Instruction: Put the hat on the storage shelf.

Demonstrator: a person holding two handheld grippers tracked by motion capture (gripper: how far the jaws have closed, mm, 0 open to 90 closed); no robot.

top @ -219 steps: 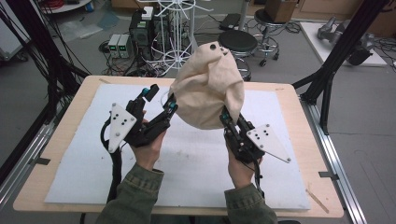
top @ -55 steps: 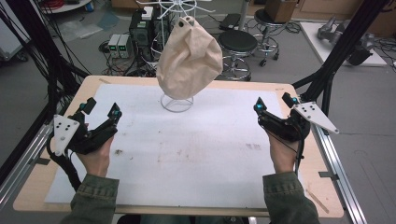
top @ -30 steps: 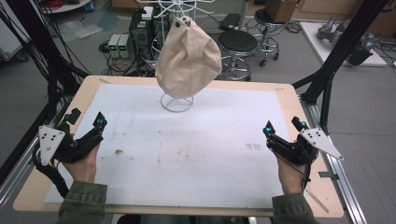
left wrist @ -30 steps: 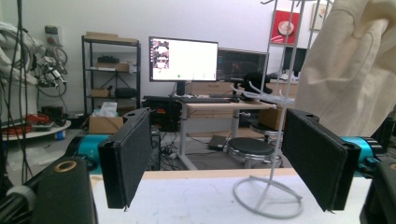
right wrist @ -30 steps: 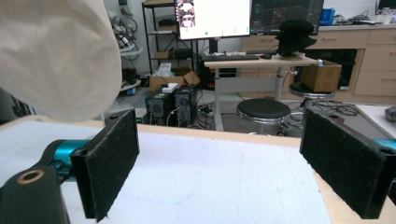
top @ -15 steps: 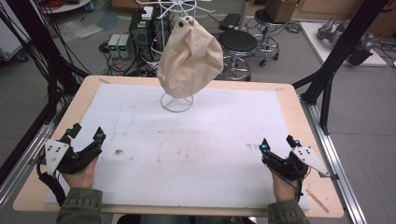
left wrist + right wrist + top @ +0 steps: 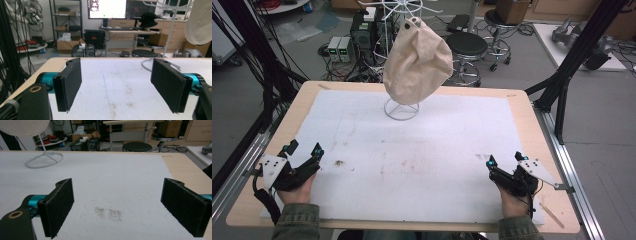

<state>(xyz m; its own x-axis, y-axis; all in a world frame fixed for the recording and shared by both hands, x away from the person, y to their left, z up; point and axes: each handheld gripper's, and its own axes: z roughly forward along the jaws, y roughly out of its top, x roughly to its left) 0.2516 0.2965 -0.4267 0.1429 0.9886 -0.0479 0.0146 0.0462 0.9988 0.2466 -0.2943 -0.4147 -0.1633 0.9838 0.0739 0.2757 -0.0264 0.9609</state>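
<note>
A beige cloth hat [image 7: 417,62] hangs on a white wire stand [image 7: 401,109] at the back middle of the table. My left gripper [image 7: 303,149] rests open near the front left corner, jaws wide apart with nothing between them. My right gripper [image 7: 503,159] sits open near the front right corner, also with nothing held. In the left gripper view the hat [image 7: 200,25] hangs at the upper right beside the stand's pole [image 7: 170,37]. The right gripper view shows the stand's ring base [image 7: 43,160] far left, under the hat's lower edge [image 7: 25,127].
A white foam mat [image 7: 412,150] covers most of the wooden table [image 7: 542,130], with dark smudges near both grippers. Black frame posts [image 7: 572,55] stand at the table's sides. Stools, boxes and cables lie on the floor beyond the far edge.
The hat was let go onto the stand. Both grippers have since drawn back toward the front corners of the table, apart from each other, and stand open.
</note>
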